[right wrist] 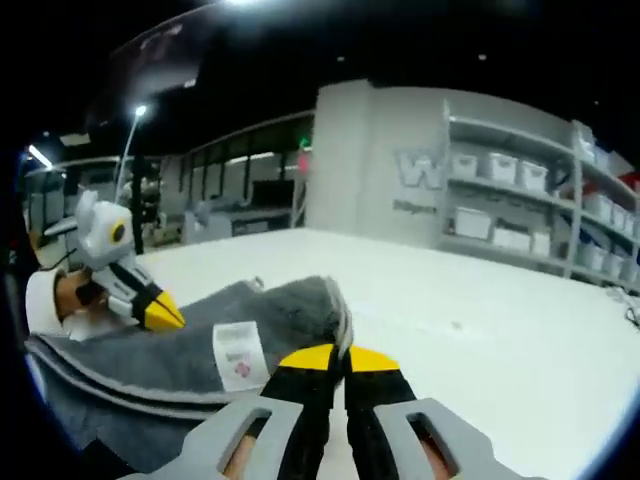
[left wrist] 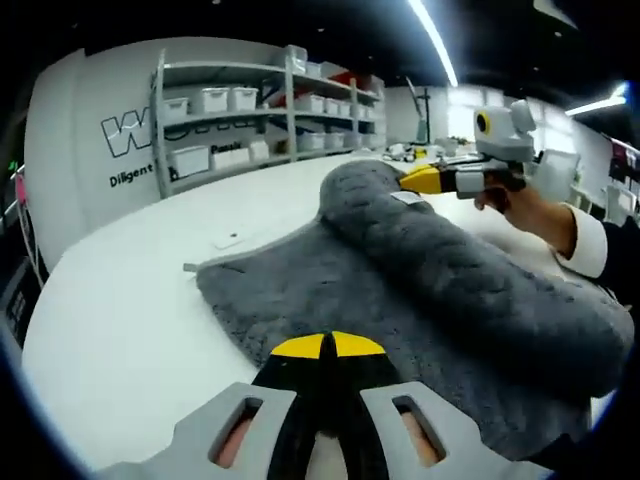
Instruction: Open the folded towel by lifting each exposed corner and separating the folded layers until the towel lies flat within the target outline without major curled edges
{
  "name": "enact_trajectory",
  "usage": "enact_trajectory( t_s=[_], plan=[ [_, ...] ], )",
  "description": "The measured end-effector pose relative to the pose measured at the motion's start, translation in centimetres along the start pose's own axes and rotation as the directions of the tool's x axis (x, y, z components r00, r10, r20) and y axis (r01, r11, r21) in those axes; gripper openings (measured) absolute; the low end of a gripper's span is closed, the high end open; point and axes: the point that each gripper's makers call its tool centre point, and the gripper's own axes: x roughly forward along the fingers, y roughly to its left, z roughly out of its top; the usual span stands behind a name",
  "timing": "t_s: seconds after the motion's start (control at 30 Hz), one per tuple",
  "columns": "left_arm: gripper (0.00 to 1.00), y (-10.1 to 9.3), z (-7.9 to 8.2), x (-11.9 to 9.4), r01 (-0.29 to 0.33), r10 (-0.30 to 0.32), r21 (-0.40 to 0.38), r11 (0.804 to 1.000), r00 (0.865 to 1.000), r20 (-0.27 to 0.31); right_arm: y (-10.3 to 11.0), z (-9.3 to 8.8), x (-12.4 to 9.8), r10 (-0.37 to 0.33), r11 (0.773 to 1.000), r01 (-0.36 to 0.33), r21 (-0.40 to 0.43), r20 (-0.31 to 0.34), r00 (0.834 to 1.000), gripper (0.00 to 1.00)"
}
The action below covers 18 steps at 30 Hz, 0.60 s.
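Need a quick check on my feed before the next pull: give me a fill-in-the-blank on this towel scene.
1. The fluffy towel is coloured ____.
2. The small white care label is sewn on the ____.
3. The left hand-held gripper has jaws tipped in ____.
4. The towel lies on a ____ table.

Missing: grey; towel; yellow; white

The towel [left wrist: 420, 290] is thick grey cloth, plush and matt, with a quilted wavy texture, and a small white fabric label [right wrist: 238, 358] sewn at its edge. It lies on a smooth white table [left wrist: 120, 320] with a faint sheen. Both the left gripper [left wrist: 326, 345] and the right gripper [right wrist: 338, 357] look like matt grey plastic with black jaws tipped in yellow.
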Motion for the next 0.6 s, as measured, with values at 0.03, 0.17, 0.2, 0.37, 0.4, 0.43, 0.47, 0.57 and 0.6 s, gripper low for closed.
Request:
enact_trajectory(
  t_s=[0.03, 0.17, 0.2, 0.37, 0.4, 0.43, 0.47, 0.57, 0.6],
  plan=[
    [0.00, 0.0, 0.0, 0.0, -0.002, 0.002, 0.006, 1.000, 1.000, -0.001, -0.3, -0.1, -0.1, -0.005, 1.000, 0.005, 0.000, -0.001, 1.000, 0.00],
    [0.00, 0.1, 0.0, 0.0, -0.003, 0.003, 0.009, 1.000, 1.000, -0.005, -1.1, -0.4, -0.5, -0.007, 1.000, 0.007, 0.000, -0.008, 1.000, 0.00],
    [0.00, 0.1, 0.0, 0.0, -0.004, 0.004, 0.010, 1.000, 1.000, -0.005, -1.4, -0.6, -0.6, -0.012, 1.000, 0.012, -0.008, -0.012, 1.000, 0.00],
    [0.00, 0.1, 0.0, 0.0, -0.006, 0.006, 0.004, 1.000, 1.000, -0.006, -2.1, -0.7, -0.8, -0.032, 0.999, 0.031, -0.036, -0.020, 0.999, 0.00],
    [0.00, 0.1, 0.0, 0.0, -0.004, 0.004, 0.000, 1.000, 1.000, -0.005, -2.1, -0.8, -0.8, -0.031, 0.999, 0.031, -0.040, -0.022, 0.999, 0.00],
    [0.00, 0.2, 0.0, 0.0, -0.003, 0.003, -0.004, 1.000, 1.000, -0.004, -2.2, -0.9, -0.8, -0.033, 0.998, 0.032, -0.047, -0.025, 0.999, 0.00],
    [0.00, 0.2, 0.0, 0.0, -0.002, 0.002, -0.006, 1.000, 1.000, -0.004, -2.2, -1.0, -0.8, -0.035, 0.998, 0.033, -0.058, -0.028, 0.999, 0.00],
    [0.00, 0.2, 0.0, 0.0, -0.003, 0.003, -0.004, 1.000, 1.000, -0.004, -2.4, -1.1, -0.9, -0.047, 0.996, 0.044, -0.078, -0.033, 0.998, 0.00],
    [0.00, 0.2, 0.0, 0.0, -0.003, 0.003, -0.002, 1.000, 1.000, -0.005, -2.6, -1.2, -0.9, -0.050, 0.996, 0.047, -0.082, -0.035, 0.998, 0.00]
  ],
)
